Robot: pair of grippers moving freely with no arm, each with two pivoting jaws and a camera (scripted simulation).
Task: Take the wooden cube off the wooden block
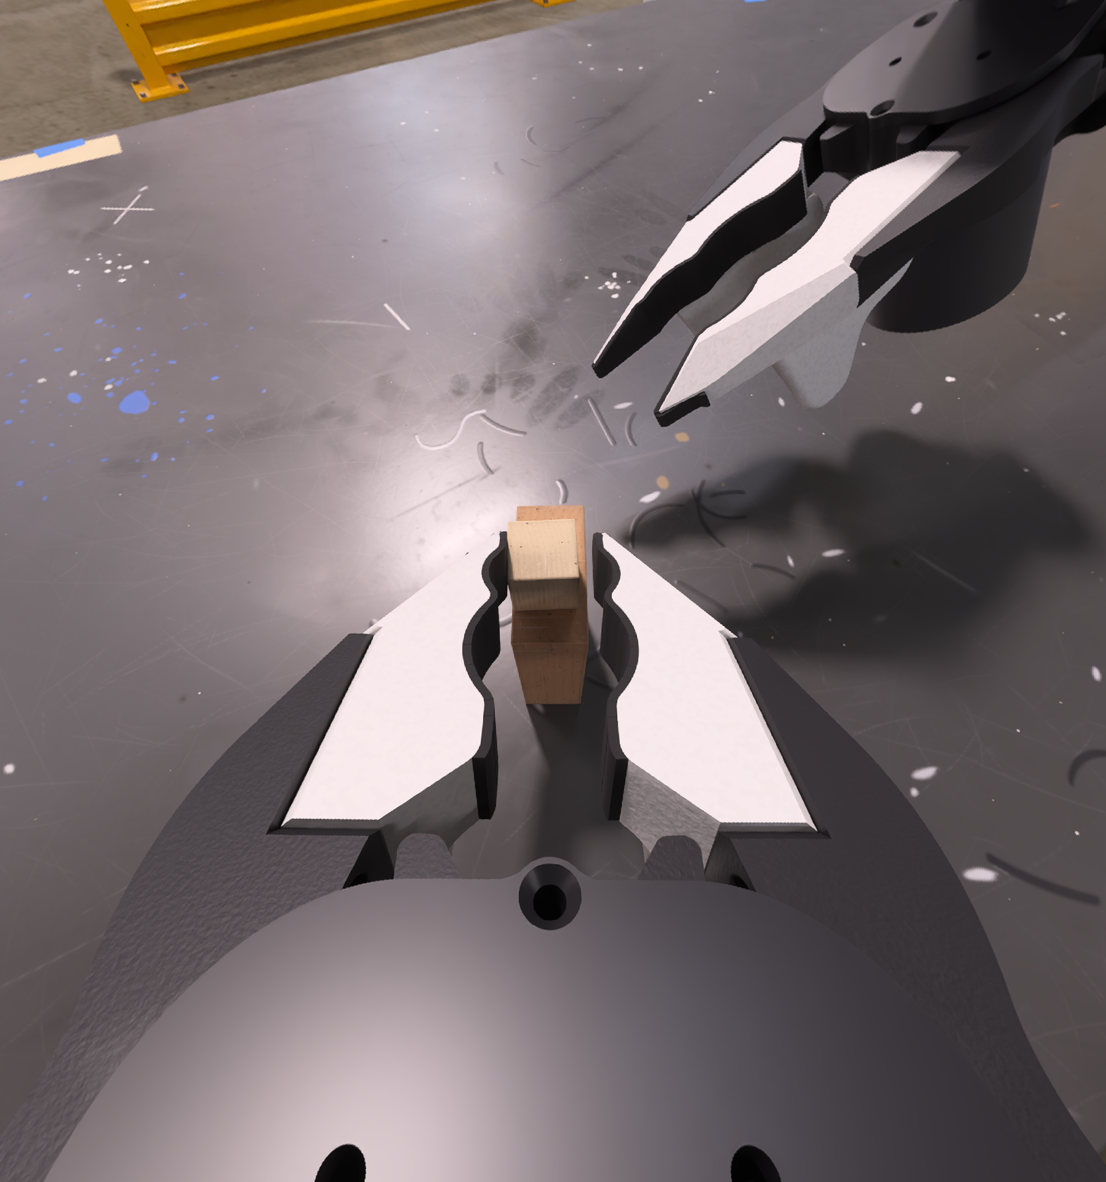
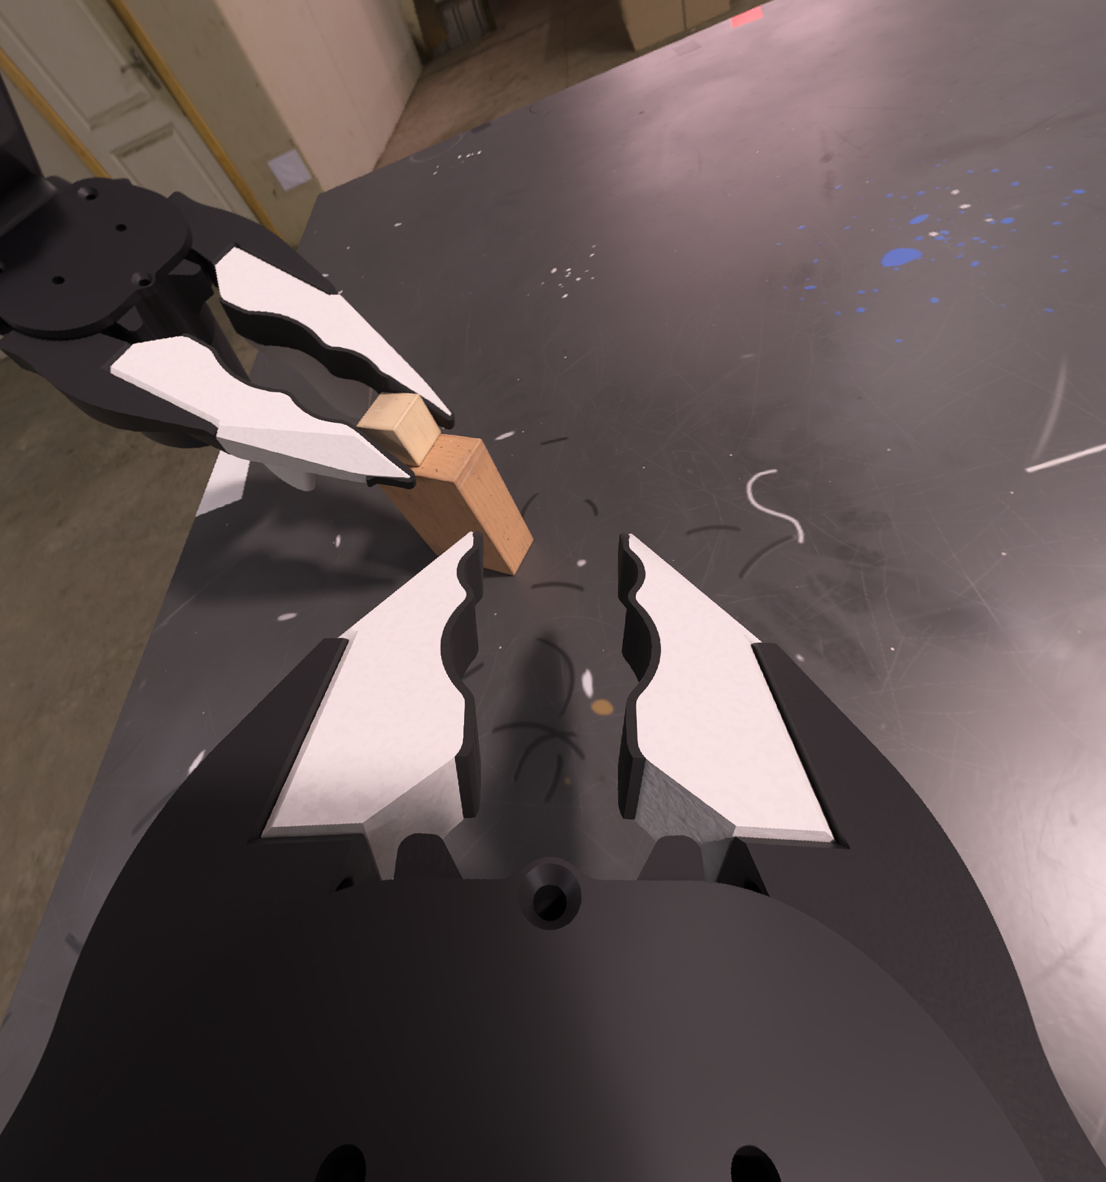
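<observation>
Left wrist view shows the left gripper [image 1: 549, 543] with its fingers set on either side of the pale wooden cube [image 1: 544, 556]; the left finger touches it, while a thin gap shows on the right, so a firm grip cannot be confirmed. That cube sits atop the upright, darker wooden block [image 1: 550, 665], which stands on the scuffed dark counter [image 1: 249, 512]. Nearby, the right gripper [image 2: 549, 550] hovers low, parted and empty, beside the block's base.
</observation>
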